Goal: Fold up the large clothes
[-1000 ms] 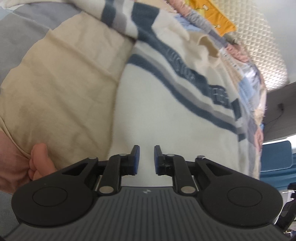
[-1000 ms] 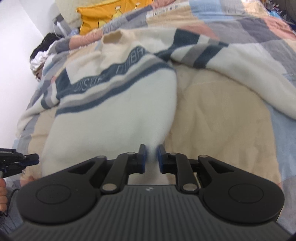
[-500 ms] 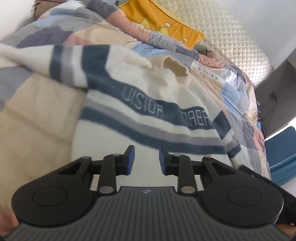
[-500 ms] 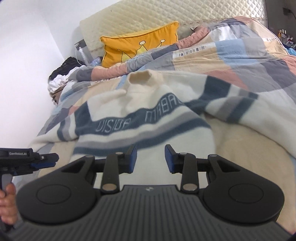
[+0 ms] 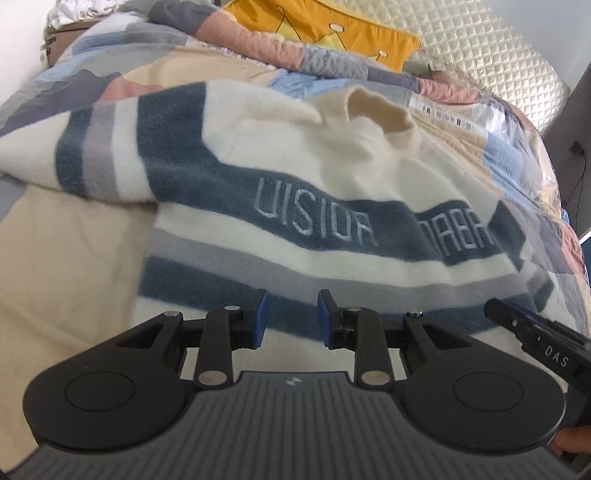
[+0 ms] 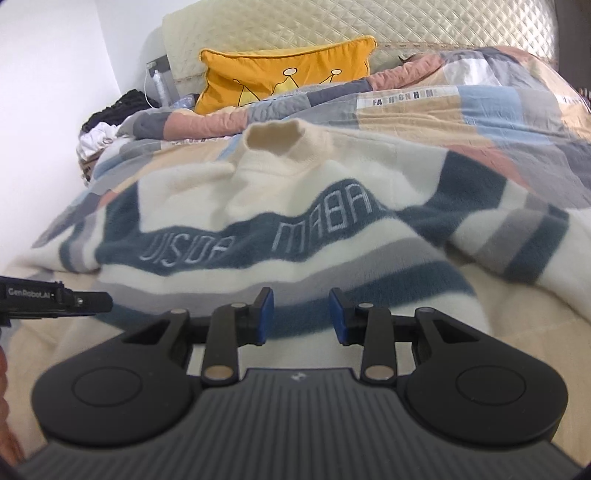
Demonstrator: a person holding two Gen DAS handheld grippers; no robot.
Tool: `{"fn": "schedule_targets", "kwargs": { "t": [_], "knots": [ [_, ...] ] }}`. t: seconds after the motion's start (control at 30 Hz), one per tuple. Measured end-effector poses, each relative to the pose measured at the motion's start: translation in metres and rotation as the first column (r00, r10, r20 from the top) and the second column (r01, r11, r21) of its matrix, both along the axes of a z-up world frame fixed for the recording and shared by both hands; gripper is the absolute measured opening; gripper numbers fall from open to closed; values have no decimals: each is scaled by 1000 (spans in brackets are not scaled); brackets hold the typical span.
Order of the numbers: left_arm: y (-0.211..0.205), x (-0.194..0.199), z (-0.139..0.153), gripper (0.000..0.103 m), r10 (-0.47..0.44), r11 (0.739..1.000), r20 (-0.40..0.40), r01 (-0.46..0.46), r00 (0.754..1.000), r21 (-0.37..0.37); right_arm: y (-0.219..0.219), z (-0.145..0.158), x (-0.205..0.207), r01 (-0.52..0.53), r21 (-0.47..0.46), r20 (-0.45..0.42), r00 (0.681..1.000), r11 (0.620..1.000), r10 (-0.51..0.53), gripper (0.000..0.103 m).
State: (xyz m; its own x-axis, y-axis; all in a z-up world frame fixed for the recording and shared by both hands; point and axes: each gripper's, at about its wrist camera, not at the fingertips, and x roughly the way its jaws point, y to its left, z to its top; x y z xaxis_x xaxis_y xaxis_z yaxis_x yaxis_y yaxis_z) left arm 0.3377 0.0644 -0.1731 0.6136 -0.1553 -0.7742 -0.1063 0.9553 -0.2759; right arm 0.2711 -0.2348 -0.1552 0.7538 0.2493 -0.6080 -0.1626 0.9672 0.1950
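A cream sweater [image 5: 332, 173] with dark blue and grey stripes and pale lettering lies spread face up on the bed, collar toward the headboard. It also shows in the right wrist view [image 6: 295, 206]. Its sleeves stretch out to both sides. My left gripper [image 5: 291, 314] is open and empty, just above the sweater's lower body. My right gripper [image 6: 301, 314] is open and empty over the same lower part, to the right of the left one. The left gripper's body shows at the left edge of the right wrist view [image 6: 55, 298].
The sweater rests on a patchwork quilt [image 6: 461, 110] in blue, peach, grey and beige. An orange crown-print pillow [image 6: 284, 79] leans on the quilted headboard [image 6: 332, 26]. A pile of dark and white clothes [image 6: 107, 122] sits at the far left by the wall.
Both grippers have opened wider and pulled back and up from the sweater's hem. The views have tilted from the lower body up to the whole sweater and the headboard.
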Motion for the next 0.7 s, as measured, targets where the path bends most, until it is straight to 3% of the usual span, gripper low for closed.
{"fn": "schedule_targets", "kwargs": {
  "t": [0.13, 0.3, 0.53, 0.7],
  "knots": [
    [-8, 12, -12, 32, -23, 999, 1, 23, 1000, 39, 5, -10, 10, -17, -34, 15, 1000, 999, 17, 36],
    [-17, 22, -21, 32, -51, 994, 5, 50, 999, 98, 9, -32, 19, -25, -58, -27, 999, 998, 24, 35],
    [-16, 24, -42, 32, -60, 992, -33, 63, 998, 108, 11, -46, 26, -34, -60, -59, 998, 998, 31, 35],
    [-16, 20, -44, 32, -62, 992, -13, 63, 998, 110, -6, -28, 13, 19, 49, 22, 1000, 999, -20, 35]
  ]
}}
